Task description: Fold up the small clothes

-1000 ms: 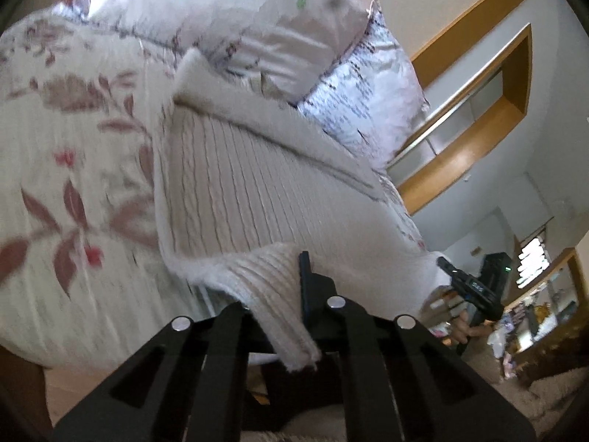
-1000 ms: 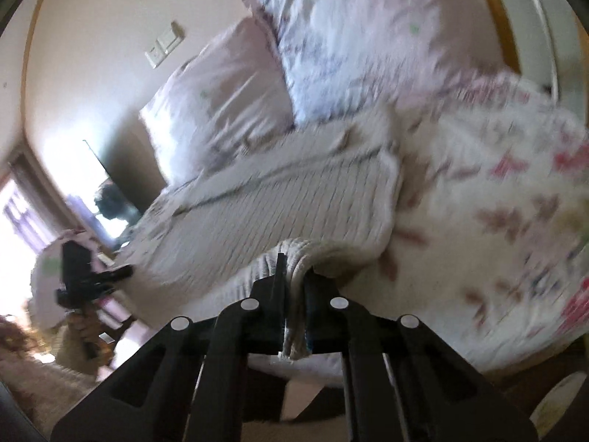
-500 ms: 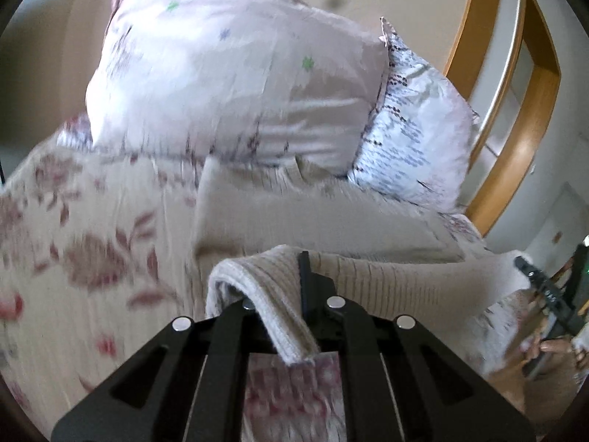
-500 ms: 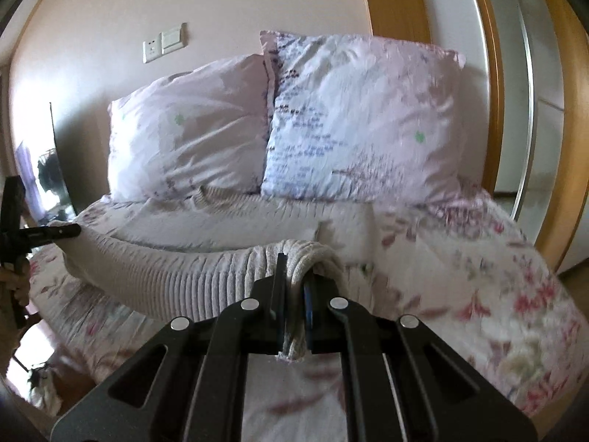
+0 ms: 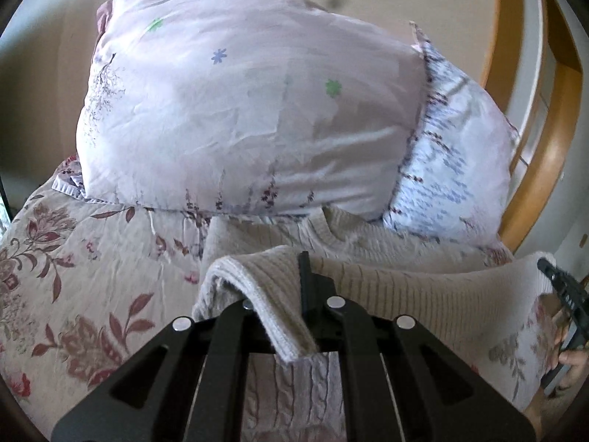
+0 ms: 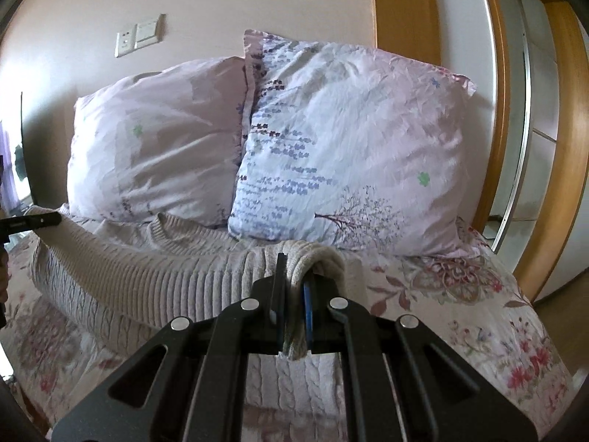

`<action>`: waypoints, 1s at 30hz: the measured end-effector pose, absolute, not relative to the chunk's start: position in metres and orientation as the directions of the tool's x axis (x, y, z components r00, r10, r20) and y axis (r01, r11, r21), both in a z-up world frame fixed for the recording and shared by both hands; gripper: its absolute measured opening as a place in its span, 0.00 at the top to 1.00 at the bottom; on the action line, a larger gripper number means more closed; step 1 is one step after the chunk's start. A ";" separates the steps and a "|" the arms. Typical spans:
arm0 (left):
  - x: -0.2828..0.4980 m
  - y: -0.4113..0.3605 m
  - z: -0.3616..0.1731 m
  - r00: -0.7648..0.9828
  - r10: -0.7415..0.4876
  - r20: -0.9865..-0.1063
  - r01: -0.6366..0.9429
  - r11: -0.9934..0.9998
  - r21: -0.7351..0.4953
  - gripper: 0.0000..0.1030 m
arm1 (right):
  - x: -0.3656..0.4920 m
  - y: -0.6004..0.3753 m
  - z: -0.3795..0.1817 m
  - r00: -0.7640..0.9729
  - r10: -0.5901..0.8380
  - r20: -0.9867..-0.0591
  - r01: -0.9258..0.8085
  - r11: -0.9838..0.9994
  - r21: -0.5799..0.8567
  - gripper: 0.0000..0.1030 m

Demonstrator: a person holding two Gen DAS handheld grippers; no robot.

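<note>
A cream ribbed knit sweater (image 5: 423, 291) lies on the flowered bedspread (image 5: 73, 276), its collar (image 6: 173, 228) up against the pillows. My left gripper (image 5: 294, 294) is shut on the left corner of its ribbed hem, which drapes over the black fingers. My right gripper (image 6: 294, 294) is shut on the other hem corner. Between the two grippers the hem (image 6: 147, 276) hangs lifted in a band above the sweater's body. From the left wrist view I see the right gripper (image 5: 567, 294) and the hand holding it at the far right. The left gripper's tip (image 6: 33, 221) shows in the right wrist view.
Two pale lilac pillows (image 6: 154, 140) (image 6: 353, 147) lean against the beige wall at the head of the bed. A wall switch plate (image 6: 138, 38) sits above them. A wooden-framed wardrobe (image 6: 515, 129) stands to the right of the bed.
Both grippers have carried the hem up and forward over the sweater toward the pillows. The views have levelled out, and the pillows now fill the upper half.
</note>
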State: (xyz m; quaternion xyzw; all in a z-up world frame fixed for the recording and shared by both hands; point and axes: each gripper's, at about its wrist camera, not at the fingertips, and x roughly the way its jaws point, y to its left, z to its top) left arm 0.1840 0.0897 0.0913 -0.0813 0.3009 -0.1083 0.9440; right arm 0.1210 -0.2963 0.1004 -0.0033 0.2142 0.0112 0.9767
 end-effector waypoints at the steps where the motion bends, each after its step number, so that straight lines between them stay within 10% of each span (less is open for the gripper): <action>1: 0.191 0.090 0.092 0.797 -0.253 -0.548 0.146 0.962 -0.232 0.95 | 0.126 -0.296 0.101 0.908 0.018 -0.419 -0.021 1.000 -0.002 0.93; 30: 0.297 0.077 0.013 0.677 -0.262 -0.688 0.024 0.942 -0.335 0.94 | 0.240 -0.335 0.017 0.724 0.102 -0.683 0.099 0.963 0.249 0.93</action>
